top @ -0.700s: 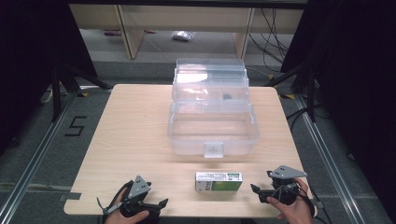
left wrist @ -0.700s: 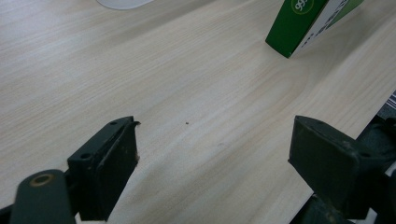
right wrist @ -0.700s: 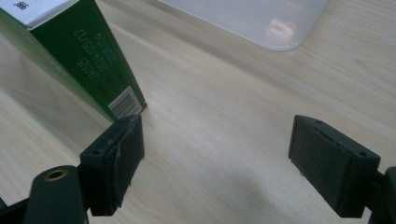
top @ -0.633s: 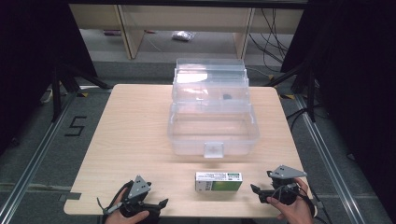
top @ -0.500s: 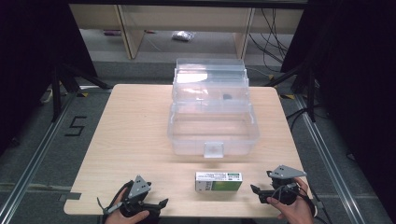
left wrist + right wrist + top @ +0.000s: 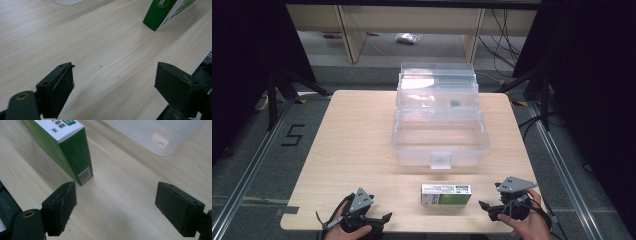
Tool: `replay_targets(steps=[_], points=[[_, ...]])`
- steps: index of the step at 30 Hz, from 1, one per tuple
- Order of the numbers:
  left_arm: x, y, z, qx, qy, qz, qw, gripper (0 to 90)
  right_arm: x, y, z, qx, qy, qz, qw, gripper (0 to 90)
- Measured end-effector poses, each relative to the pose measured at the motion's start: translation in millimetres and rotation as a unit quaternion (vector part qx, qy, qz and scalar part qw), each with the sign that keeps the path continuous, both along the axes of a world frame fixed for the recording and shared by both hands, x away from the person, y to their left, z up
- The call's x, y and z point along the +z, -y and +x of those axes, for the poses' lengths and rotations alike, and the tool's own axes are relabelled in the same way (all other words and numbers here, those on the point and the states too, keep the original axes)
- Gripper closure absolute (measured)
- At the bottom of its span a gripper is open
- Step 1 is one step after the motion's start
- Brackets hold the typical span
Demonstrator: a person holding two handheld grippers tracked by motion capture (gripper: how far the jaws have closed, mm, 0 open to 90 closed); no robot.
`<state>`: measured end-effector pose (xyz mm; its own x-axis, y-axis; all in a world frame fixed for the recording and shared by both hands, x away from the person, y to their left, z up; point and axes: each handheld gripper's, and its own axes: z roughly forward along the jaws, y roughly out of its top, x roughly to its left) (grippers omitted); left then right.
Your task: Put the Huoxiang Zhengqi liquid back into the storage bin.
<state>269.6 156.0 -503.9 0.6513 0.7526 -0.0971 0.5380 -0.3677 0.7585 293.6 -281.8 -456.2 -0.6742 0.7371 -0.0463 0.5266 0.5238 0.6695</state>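
A green and white carton point(image 6: 446, 194) lies flat near the table's front edge, between the two hands. Behind it stands a clear plastic box point(image 6: 440, 136) with its lid point(image 6: 437, 83) swung back open. My left gripper point(image 6: 384, 218) rests at the front left, open, with bare table between its jaws; the carton's corner point(image 6: 165, 11) shows far off. At the front right, my right gripper point(image 6: 483, 206) is open too. The carton's end point(image 6: 75, 157) sits just beyond its left jaw, not between the jaws. The box's corner point(image 6: 160, 135) lies ahead.
The wooden table point(image 6: 352, 145) has free room on its left half. A small dark item point(image 6: 454, 104) sits in the box's rear tier. Shelving point(image 6: 412, 20) and a bag point(image 6: 406, 38) on the floor stand beyond the table. Metal rails point(image 6: 562, 165) flank the table.
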Motion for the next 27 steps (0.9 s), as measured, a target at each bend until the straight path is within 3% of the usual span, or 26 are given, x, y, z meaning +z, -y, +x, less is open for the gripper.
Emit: replay_targets(steps=[11,21,26,27], points=[[0.2,0.1,0.1,0.005,0.002,0.007,1.0,14.8,9.6,-12.5,1.5,0.026,0.009,-0.017,0.9995,17.9],[0.8,-1.0,0.6,-0.004,0.002,0.008,1.0,14.8,16.3,-18.0,1.7,0.037,0.004,-0.024,0.999,18.0],[0.5,-0.6,0.3,-0.002,-0.001,0.007,1.0,14.8,18.5,-22.6,6.3,0.052,0.017,-0.037,0.9978,18.0],[0.9,-0.8,0.7,-0.004,0.002,0.008,1.0,14.8,19.3,-24.6,6.0,0.051,0.008,-0.037,0.998,18.0]])
